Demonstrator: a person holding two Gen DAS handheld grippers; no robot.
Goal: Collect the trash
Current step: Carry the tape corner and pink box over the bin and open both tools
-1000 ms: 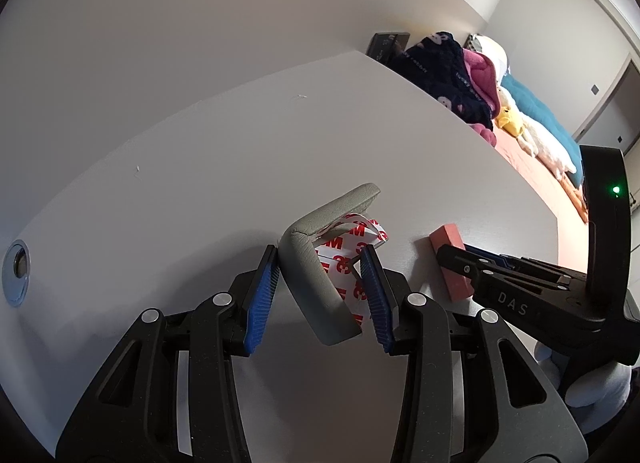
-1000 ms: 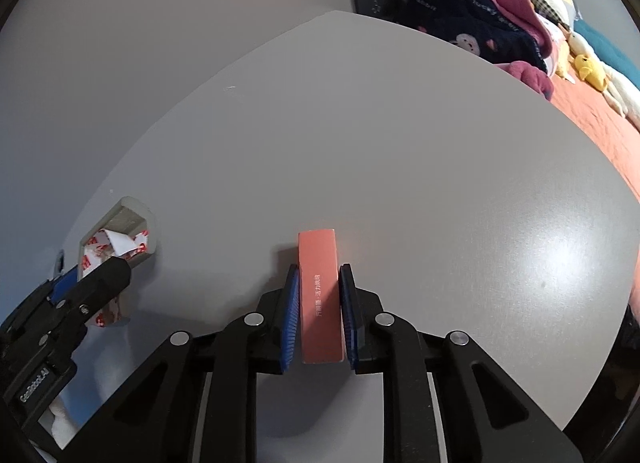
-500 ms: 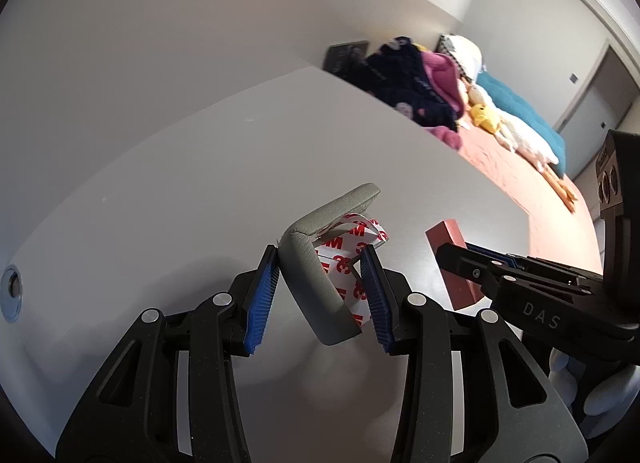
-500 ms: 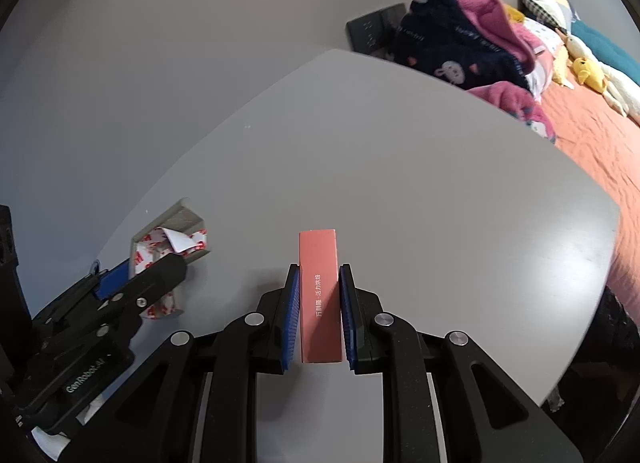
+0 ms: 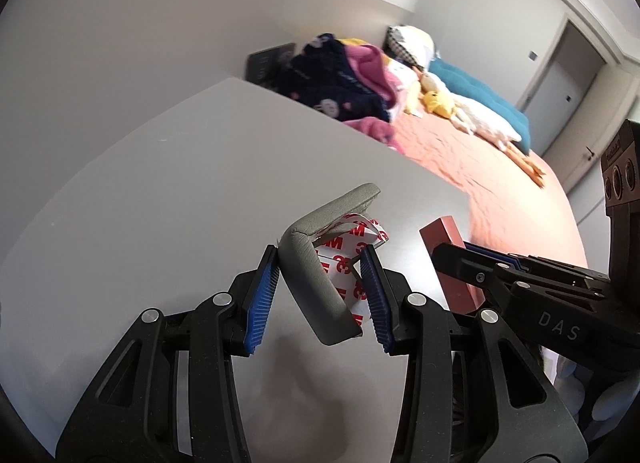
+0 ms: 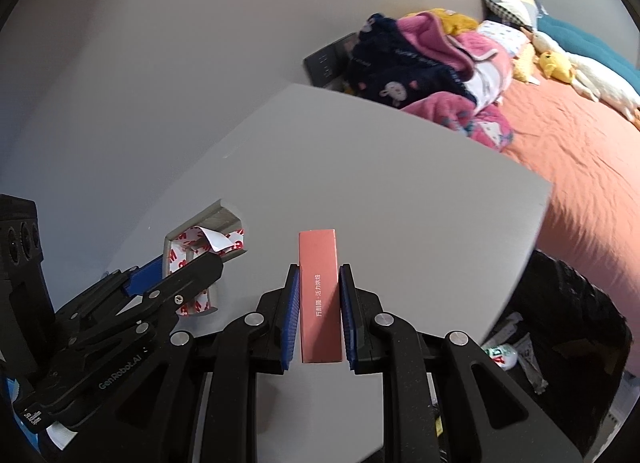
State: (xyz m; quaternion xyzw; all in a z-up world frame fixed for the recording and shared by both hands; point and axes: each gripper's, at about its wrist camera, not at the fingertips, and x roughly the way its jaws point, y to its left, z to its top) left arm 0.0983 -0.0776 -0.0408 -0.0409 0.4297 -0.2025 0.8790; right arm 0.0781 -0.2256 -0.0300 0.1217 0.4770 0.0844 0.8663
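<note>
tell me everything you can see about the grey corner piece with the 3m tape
The grey corner guard is an L-shaped bent strip of matte, foam-like material with rounded ends. White backing tape printed with red 3M logos lines its inner side, partly peeled and curling loose. It sits clamped between the blue pads of the left hand-held gripper, one leg pointing away, the other angled back, apparently lifted above the grey table. The right wrist view shows its inner side.

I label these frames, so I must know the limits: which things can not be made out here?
- Black bin, right wrist view: the table edge hides its opening.
- Small print on the pink box: too small.
- Pink box, left wrist view: the right gripper covers its lower part.
- Clothes pile: blurred.
</note>
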